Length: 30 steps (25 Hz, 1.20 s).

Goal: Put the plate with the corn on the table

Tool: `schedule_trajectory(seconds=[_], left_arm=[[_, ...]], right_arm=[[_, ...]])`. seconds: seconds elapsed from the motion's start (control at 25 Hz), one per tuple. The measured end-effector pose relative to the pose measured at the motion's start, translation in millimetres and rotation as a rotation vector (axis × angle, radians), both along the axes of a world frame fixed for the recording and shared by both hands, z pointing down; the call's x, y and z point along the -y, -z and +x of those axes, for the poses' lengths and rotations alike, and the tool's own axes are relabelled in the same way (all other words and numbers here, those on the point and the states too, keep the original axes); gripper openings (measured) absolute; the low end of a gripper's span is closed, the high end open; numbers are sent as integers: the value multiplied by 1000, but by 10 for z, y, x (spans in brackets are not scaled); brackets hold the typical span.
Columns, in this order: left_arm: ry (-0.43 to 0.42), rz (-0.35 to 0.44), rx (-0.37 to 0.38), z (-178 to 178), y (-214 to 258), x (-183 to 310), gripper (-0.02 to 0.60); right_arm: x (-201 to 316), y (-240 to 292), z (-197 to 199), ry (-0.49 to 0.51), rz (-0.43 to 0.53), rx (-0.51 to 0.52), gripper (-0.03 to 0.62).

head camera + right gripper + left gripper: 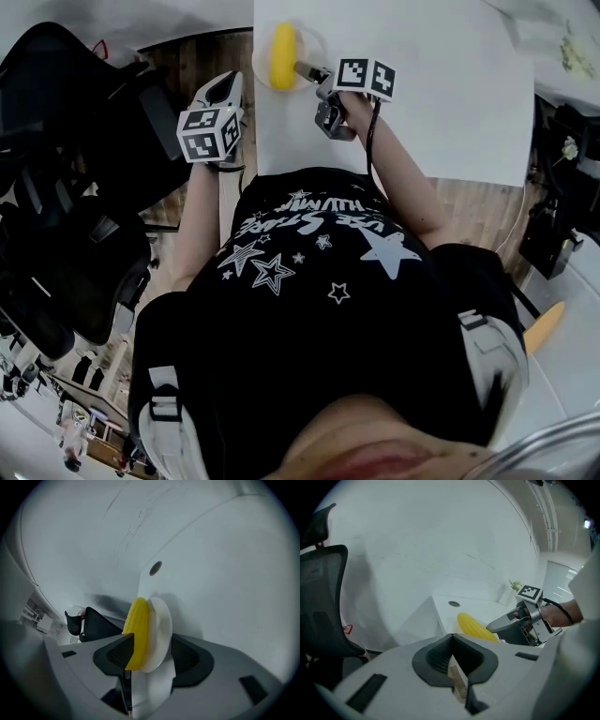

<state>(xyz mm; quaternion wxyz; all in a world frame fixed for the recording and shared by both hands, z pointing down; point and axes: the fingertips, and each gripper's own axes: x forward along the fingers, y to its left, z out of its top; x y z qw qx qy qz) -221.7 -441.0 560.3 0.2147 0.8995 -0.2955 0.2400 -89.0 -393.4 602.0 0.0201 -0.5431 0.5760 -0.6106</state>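
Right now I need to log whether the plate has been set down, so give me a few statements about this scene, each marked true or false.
1. The yellow corn cob lies on the round white plate. True.
2. The plate sits on a chair seat. False: it sits on the white table, near its corner.
3. The left hand-held gripper holds the plate. False: it is off to the side, with nothing between its jaws.
4. The right hand-held gripper has its jaws apart, one on each side of the plate and corn. True.
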Motion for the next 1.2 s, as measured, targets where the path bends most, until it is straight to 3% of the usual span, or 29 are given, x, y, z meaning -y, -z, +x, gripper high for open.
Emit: schedule_trajectory(seconds=[0.32,0.56,0.8,1.0,1.2], left_arm=[[-2,9,-6,0,43,-35,5],[-3,12,-11,4,63,-59,5],[29,48,-16,98,211,-83,5],[81,84,-21,256,414,-233,5],[131,117,-26,420,592,-474,5]], right_arm=[[-104,-8,72,25,-23,-129,233],[-156,65,185,-2,-4,-120,233],[-221,186,351,54,51,-156,230],[-294,393,545,127,118,-171,101],[-423,547,761,193,185,-229,31]])
